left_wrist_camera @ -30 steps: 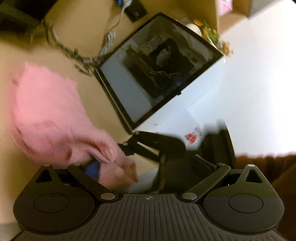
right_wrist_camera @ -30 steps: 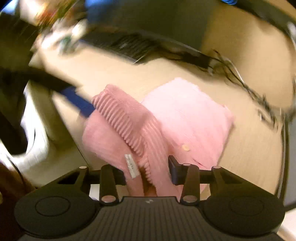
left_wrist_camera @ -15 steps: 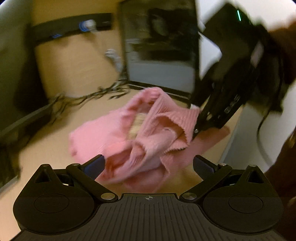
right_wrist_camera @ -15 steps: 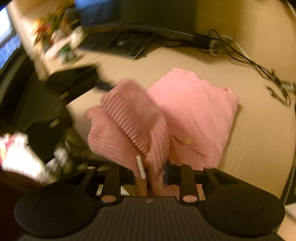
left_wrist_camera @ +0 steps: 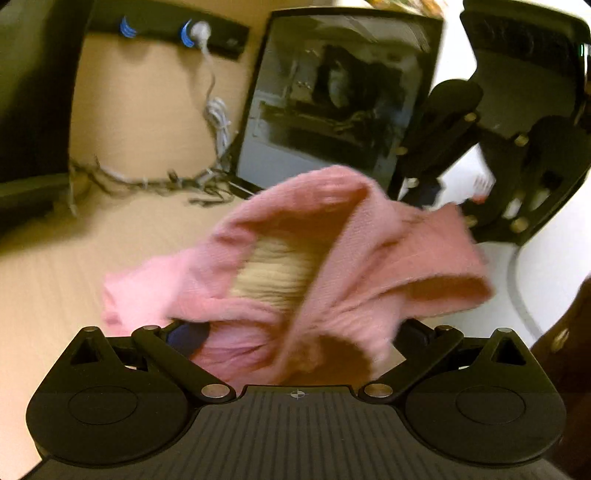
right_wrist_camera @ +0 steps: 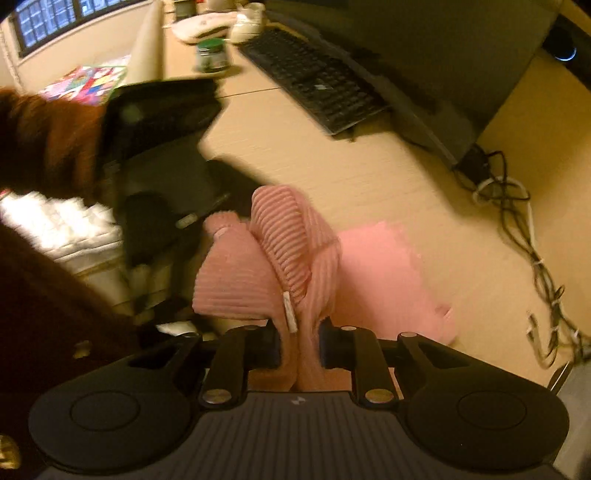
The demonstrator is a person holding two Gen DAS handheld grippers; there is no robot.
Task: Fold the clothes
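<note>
A pink ribbed knit garment [left_wrist_camera: 332,258] is lifted off the wooden desk [left_wrist_camera: 55,280] and hangs bunched between both grippers. My left gripper [left_wrist_camera: 295,332] has its jaws wide apart, with the garment's folds draped between them. My right gripper [right_wrist_camera: 299,343] is shut on a bunched edge of the garment [right_wrist_camera: 288,251], beside its white label. The rest of the garment [right_wrist_camera: 380,280] trails down onto the desk. The right gripper also shows in the left wrist view [left_wrist_camera: 436,184], at the garment's far edge. The left gripper shows dark and blurred in the right wrist view [right_wrist_camera: 166,206].
A glass-sided computer case [left_wrist_camera: 332,99] stands behind the garment. Tangled cables [right_wrist_camera: 535,258] lie along the desk's back. A black keyboard [right_wrist_camera: 317,81], a monitor [right_wrist_camera: 443,55], a dark jar [right_wrist_camera: 212,55] and a power strip [left_wrist_camera: 166,29] are further off. My brown sleeve [right_wrist_camera: 44,140] is at left.
The left gripper has closed in on the garment, whose folds now lie between its open jaws. The right gripper has lifted its pinched edge higher and turned toward the keyboard.
</note>
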